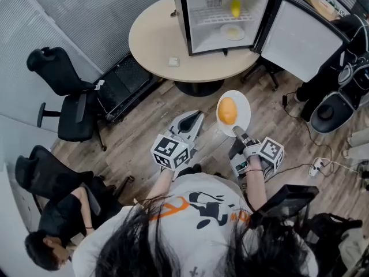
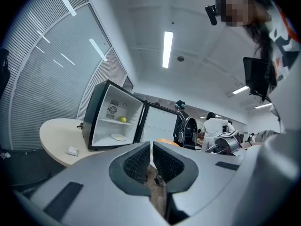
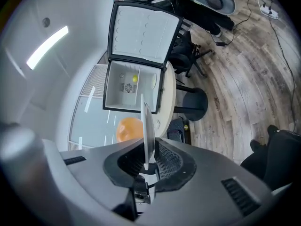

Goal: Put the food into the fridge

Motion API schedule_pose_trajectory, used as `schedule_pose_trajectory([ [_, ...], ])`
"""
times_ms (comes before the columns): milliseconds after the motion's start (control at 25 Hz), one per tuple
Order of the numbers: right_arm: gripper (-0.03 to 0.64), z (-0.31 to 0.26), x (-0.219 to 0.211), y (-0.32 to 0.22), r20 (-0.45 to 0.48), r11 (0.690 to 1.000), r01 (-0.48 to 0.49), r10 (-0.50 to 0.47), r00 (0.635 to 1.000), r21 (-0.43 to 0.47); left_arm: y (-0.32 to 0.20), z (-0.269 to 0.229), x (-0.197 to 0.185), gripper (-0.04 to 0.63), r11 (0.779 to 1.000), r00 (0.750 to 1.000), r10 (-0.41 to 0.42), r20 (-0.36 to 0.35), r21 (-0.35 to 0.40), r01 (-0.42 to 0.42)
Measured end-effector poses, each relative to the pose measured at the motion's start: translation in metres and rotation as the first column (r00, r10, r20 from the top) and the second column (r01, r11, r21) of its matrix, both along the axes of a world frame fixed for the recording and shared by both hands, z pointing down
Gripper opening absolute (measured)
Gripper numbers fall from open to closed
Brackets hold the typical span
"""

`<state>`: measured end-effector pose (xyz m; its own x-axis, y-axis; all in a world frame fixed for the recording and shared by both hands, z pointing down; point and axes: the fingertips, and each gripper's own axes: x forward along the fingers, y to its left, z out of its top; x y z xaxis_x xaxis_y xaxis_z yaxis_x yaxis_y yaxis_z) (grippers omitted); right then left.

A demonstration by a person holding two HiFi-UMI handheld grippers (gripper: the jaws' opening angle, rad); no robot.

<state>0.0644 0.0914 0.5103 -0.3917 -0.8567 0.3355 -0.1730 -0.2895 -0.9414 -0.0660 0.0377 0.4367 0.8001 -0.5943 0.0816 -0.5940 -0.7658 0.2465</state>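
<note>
A white plate (image 1: 241,105) carrying an orange (image 1: 227,109) hangs over the wooden floor, and my right gripper (image 1: 238,134) is shut on its near rim. In the right gripper view the plate (image 3: 146,126) stands edge-on between the pads, with the orange (image 3: 129,128) on its left. My left gripper (image 1: 194,120) is beside the plate, shut and empty; its pads (image 2: 141,163) meet with nothing between them. The small fridge (image 1: 195,25) stands open on the round table (image 1: 153,39). It holds a yellow fruit (image 1: 235,7) on the shelf and a plate (image 1: 233,32) below.
The fridge door (image 1: 300,36) swings out to the right. A small white object (image 1: 173,62) lies on the table. Black office chairs (image 1: 63,97) and a seated person (image 1: 55,235) are at the left. Cables and a power strip (image 1: 318,166) lie on the floor at the right.
</note>
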Motion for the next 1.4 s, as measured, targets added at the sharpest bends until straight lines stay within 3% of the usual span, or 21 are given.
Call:
schedule_pose_trajectory([
  [320,0.048,0.0,-0.016,-0.016,0.015,1.0,-0.025,0.025,1.0,0.011,-0.015,0.003,-0.012,0.012,0.999,0.999,0.038,0.037,0.025,-0.039],
  [720,0.048,0.006,-0.026,-0.024,0.008,0.998,-0.055,0.055,0.998,-0.002,-0.03,0.016,-0.026,0.012,0.998,0.997,0.065,0.044,-0.002,-0.065],
  [1400,0.048,0.009,0.006,-0.076,0.018,1.0,-0.022,0.022,1.0,-0.003,-0.072,0.025,0.002,0.012,1.0,0.998,0.025,0.061,-0.017,-0.024],
])
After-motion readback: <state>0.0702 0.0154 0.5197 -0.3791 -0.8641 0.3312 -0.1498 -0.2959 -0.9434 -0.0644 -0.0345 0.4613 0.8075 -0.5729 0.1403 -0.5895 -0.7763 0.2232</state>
